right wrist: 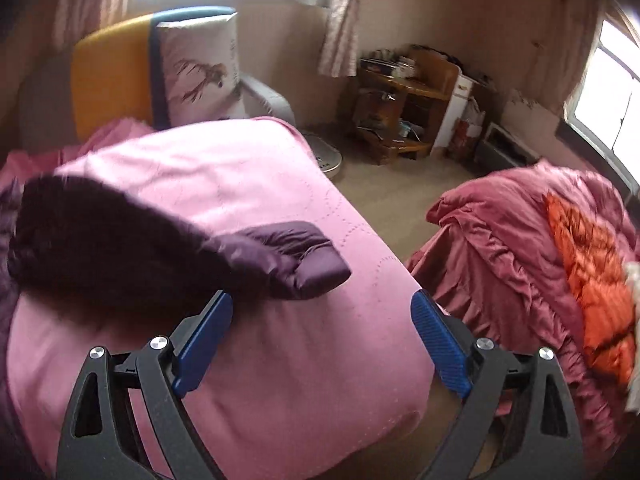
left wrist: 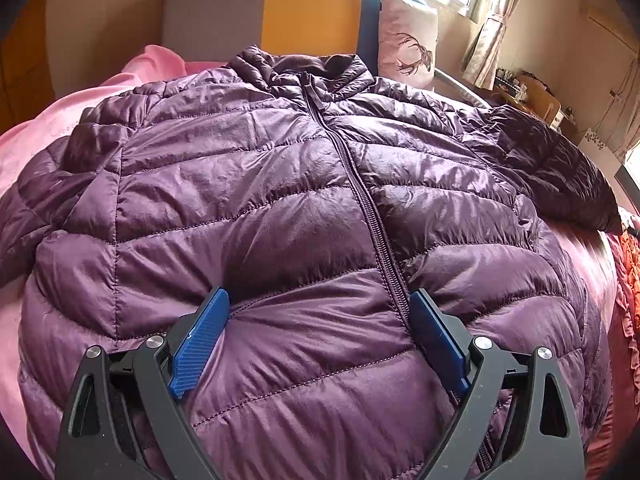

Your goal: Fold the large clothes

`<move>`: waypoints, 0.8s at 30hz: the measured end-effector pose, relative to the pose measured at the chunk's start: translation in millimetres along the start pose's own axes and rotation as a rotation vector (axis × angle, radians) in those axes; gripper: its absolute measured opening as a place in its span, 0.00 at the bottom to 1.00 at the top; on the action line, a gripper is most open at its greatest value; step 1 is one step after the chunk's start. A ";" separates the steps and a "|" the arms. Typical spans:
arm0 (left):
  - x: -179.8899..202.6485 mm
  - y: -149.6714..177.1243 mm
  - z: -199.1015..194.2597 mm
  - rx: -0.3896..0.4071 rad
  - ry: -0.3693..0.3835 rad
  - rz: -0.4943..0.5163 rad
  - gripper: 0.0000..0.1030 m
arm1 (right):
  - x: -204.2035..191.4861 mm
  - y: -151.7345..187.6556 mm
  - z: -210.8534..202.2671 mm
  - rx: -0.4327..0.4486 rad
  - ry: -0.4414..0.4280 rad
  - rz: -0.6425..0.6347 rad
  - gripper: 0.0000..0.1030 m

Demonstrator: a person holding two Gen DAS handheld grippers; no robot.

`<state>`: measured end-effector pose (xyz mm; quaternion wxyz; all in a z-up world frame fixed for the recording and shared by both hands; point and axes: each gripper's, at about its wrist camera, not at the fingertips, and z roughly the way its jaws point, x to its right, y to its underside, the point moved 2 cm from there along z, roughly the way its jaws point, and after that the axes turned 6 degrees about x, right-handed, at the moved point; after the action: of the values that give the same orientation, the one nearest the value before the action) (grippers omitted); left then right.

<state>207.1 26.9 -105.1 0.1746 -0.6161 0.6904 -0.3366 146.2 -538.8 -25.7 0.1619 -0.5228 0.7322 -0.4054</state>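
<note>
Left wrist view is showing the purple down jacket (left wrist: 280,208) lying front-up and zipped across the pink bedspread (left wrist: 24,152), collar toward the headboard (left wrist: 304,4), and the left gripper (left wrist: 320,312) is hovering over the lower front panel with jaws spread wide, gripping nothing. It is likely sitting there to pin or pinch the hem area for a fold. The right gripper (right wrist: 322,312) is also gaping, empty, poised just short of the jacket's sleeve (right wrist: 280,260), whose cuff is reaching toward the bed's right edge (probably the first thing to fold inward). A red quilt (right wrist: 520,248) is heaped well apart.
</note>
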 end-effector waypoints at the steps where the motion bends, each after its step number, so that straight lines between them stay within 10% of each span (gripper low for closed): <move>1: 0.2 0.0 -0.1 0.000 -0.001 0.001 0.88 | -7.0 3.6 4.3 -0.003 -0.006 -0.060 0.86; 6: 0.9 0.1 -0.1 0.002 -0.005 0.005 0.88 | -52.8 1.4 33.5 0.002 0.024 -0.352 0.74; 10: 1.0 -0.2 0.0 0.002 -0.006 0.006 0.88 | -61.1 11.9 73.7 -0.152 0.048 -0.480 0.17; 24: 0.2 -1.0 -0.2 0.007 0.002 -0.002 0.89 | -16.6 -39.3 -36.5 -0.167 -0.239 -0.420 0.07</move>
<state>207.7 26.8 -104.2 0.1758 -0.6160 0.6886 -0.3398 153.7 -513.3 23.8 0.1158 -0.7191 0.6143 -0.3036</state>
